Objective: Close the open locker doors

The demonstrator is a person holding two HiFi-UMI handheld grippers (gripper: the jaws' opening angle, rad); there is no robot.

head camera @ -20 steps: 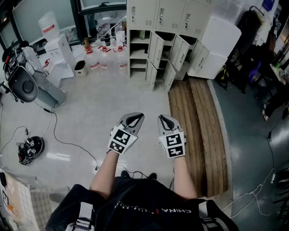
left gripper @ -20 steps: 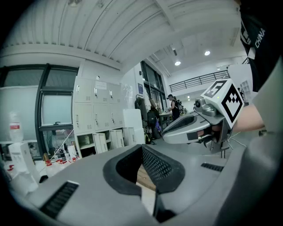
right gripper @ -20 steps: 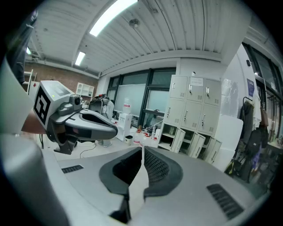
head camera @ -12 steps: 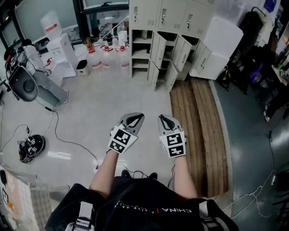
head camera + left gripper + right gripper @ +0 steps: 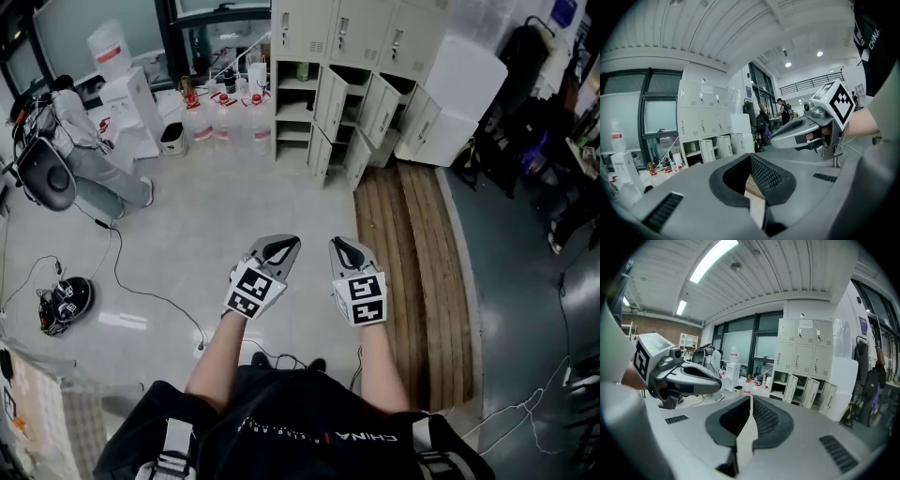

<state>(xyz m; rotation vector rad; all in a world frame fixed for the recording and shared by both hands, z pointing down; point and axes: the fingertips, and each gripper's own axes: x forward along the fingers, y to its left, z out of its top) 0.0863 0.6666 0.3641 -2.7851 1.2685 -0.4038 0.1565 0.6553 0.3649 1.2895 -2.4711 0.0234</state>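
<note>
The beige lockers (image 5: pixel 349 45) stand far ahead across the floor in the head view. Their top row is closed. Below it several doors (image 5: pixel 331 101) hang open, swung out to the right, and shelves show inside. Both grippers are held side by side in front of the person's body, well short of the lockers. The left gripper (image 5: pixel 279 246) is shut and holds nothing. The right gripper (image 5: pixel 344 248) is shut and empty too. The open doors (image 5: pixel 709 149) appear small in the left gripper view, and again (image 5: pixel 801 391) in the right gripper view.
Water bottles (image 5: pixel 227 131) and a white dispenser (image 5: pixel 127 105) stand left of the lockers. A white cabinet (image 5: pixel 452 98) leans at their right. Wooden planks (image 5: pixel 412 262) run along the floor on the right. A person (image 5: pixel 89 150), a chair (image 5: pixel 45 178) and cables (image 5: pixel 141 292) occupy the left.
Both grippers have stayed where they were, shut. The person at the left has shifted from beside the chair toward the dispenser. The view has crept slightly toward the lockers.
</note>
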